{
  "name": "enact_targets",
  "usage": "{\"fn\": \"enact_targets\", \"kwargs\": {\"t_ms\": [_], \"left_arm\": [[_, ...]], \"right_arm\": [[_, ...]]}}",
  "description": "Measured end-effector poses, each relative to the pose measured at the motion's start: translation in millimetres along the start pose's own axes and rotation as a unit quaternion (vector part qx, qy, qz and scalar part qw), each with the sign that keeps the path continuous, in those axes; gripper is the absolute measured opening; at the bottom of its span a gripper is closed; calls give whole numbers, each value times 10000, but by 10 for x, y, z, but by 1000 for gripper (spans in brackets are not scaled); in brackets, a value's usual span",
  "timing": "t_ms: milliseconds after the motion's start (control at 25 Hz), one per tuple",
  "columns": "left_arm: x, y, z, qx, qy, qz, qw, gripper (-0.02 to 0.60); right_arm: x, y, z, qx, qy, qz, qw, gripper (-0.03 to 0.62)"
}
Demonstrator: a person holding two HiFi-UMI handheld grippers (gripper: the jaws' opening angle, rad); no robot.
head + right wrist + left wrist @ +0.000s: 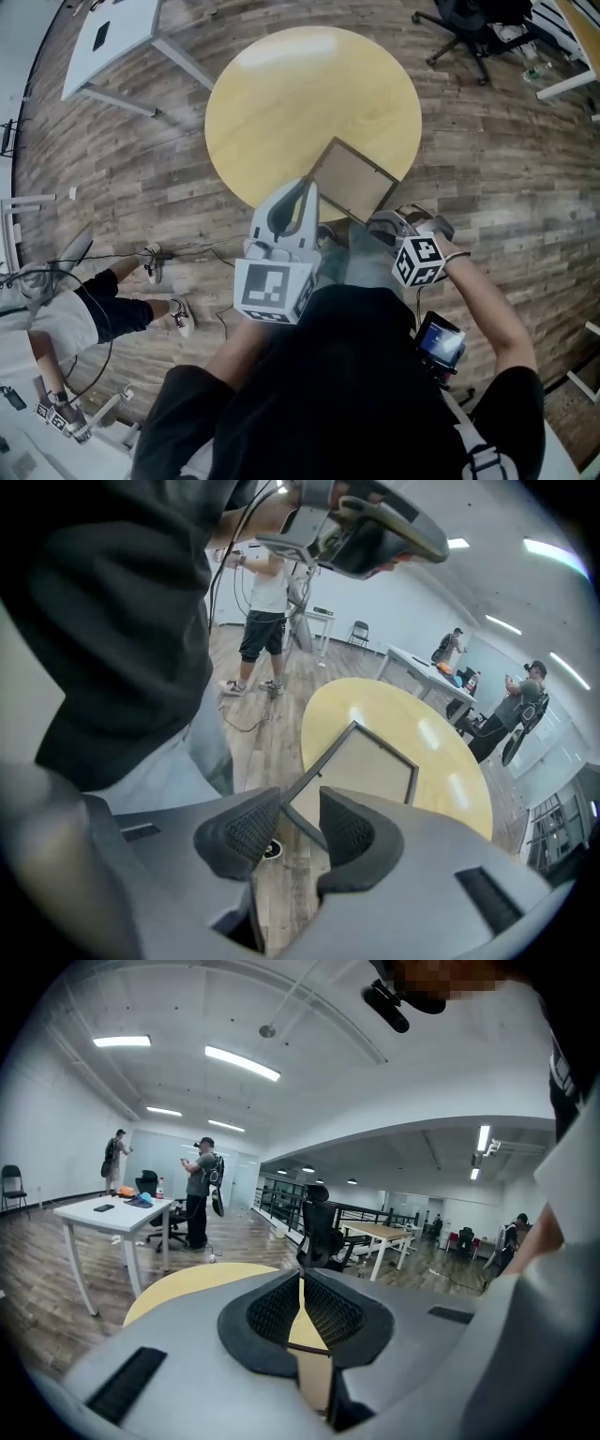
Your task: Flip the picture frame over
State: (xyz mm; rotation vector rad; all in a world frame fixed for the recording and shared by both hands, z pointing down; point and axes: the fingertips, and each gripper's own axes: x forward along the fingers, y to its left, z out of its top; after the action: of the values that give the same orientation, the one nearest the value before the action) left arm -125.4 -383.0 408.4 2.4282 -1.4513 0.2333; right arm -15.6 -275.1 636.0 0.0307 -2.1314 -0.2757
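Note:
The picture frame [352, 178], a dark thin rim around a beige panel, lies flat at the near edge of the round yellow table [300, 103], one corner hanging past the edge. My right gripper [382, 223] is at that near corner. In the right gripper view the frame [375, 766] has its corner between the pads of the right gripper [298, 804], which stand apart and do not press on it. My left gripper [307, 186] reaches the frame's left corner; its jaws [301, 1275] meet at the tips, with a strip of the frame [314, 1382] showing below them.
A white desk [112, 33] stands at the far left and an office chair [473, 33] at the far right. A person [84, 309] sits on the floor to the left, beside cables [187, 253]. Other people [200, 1190] stand by a desk [112, 1211].

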Motion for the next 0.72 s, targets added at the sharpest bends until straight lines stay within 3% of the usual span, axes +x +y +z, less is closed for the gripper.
{"fn": "enact_targets", "kwargs": {"t_ms": [120,320,560,720], "left_arm": [[53,-23,-72,3,42,46,10000,34],[143,-99,-257,-51,238,59,9997,34],[192,-57,-327,-13,392,103,9992,34],[200,-94,-374,203,436,104,9988,34]], "right_arm": [[94,63,-84,-259,-1,-18,9997,143],[214,176,-289,-1093,59,-424,9931,236],[367,230,-376,-1576,86,-603,9856,247],[508,224,-406,-2284,75,-1005,9683,247]]}}
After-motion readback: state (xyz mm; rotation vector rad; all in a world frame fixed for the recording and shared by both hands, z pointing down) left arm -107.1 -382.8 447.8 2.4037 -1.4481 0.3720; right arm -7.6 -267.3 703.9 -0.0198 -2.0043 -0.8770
